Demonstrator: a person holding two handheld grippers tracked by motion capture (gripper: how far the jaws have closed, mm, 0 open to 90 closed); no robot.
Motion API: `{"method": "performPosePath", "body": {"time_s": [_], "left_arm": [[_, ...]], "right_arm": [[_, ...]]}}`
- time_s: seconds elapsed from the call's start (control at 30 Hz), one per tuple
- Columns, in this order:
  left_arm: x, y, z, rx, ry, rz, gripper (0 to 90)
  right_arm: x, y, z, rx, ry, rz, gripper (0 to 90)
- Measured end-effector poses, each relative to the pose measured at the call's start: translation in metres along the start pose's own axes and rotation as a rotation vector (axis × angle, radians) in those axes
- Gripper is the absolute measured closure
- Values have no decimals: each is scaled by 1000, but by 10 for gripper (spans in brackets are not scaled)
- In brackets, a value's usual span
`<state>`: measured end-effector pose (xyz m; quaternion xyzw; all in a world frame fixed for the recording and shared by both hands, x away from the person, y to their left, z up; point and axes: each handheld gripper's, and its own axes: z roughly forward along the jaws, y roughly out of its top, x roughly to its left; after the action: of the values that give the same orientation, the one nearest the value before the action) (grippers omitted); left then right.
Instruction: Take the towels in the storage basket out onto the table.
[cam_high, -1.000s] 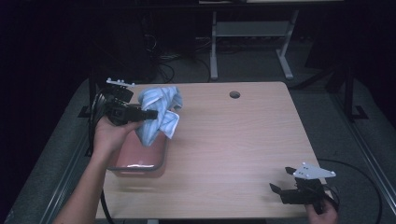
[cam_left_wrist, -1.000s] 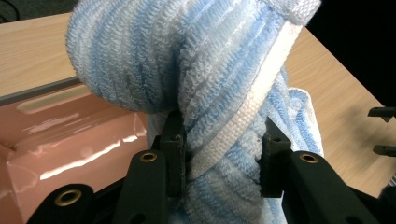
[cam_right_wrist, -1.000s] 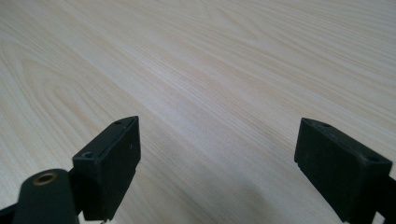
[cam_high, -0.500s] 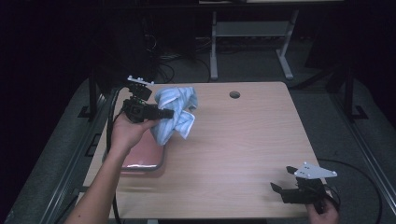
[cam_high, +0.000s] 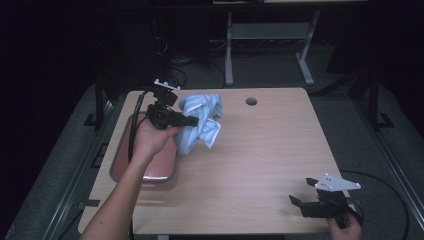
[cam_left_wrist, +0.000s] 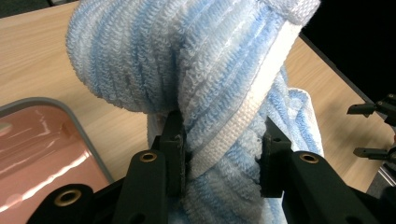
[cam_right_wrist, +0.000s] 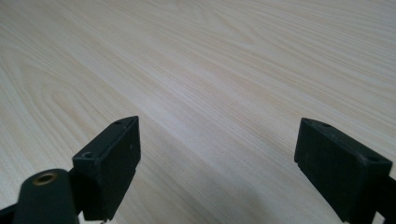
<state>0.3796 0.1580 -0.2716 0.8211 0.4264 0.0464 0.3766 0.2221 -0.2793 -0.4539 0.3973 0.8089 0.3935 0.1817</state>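
Note:
A bunched light-blue striped towel (cam_high: 200, 122) hangs over the left half of the wooden table (cam_high: 260, 150), with my left gripper (cam_high: 195, 121) shut on it. Seen up close in the left gripper view, the towel (cam_left_wrist: 201, 79) has a white hem band, and both black jaws press into its folds at my left gripper (cam_left_wrist: 222, 151). A pink tray with a grey rim (cam_high: 120, 150) lies under the holding hand, and its corner (cam_left_wrist: 37, 140) shows again at lower left. At the table's front right corner my right gripper (cam_high: 302, 192) rests open; its jaws (cam_right_wrist: 217, 163) stand wide apart over bare wood.
A round cable hole (cam_high: 251, 101) sits near the table's far edge. Dark floor, cables and a metal stand's legs (cam_high: 265, 45) lie beyond the table. My right gripper (cam_left_wrist: 373, 130) also shows at the far right of the left gripper view.
My left gripper has carried the towel rightward, off the tray and out over the wood. The right gripper has stayed where it was.

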Motion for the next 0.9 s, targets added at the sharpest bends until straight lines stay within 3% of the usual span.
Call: {"method": "performPosePath", "body": {"time_s": [0.27, 0.57, 0.9], "left_arm": [[-5, 3, 7, 15, -7, 13, 622], [-4, 5, 17, 41, -6, 13, 621], [-11, 17, 49, 64, -30, 20, 621]], "right_arm": [[-2, 1, 1, 3, 1, -1, 139], [-11, -3, -2, -2, -8, 30, 138], [-11, -4, -1, -3, -2, 32, 139]]}}
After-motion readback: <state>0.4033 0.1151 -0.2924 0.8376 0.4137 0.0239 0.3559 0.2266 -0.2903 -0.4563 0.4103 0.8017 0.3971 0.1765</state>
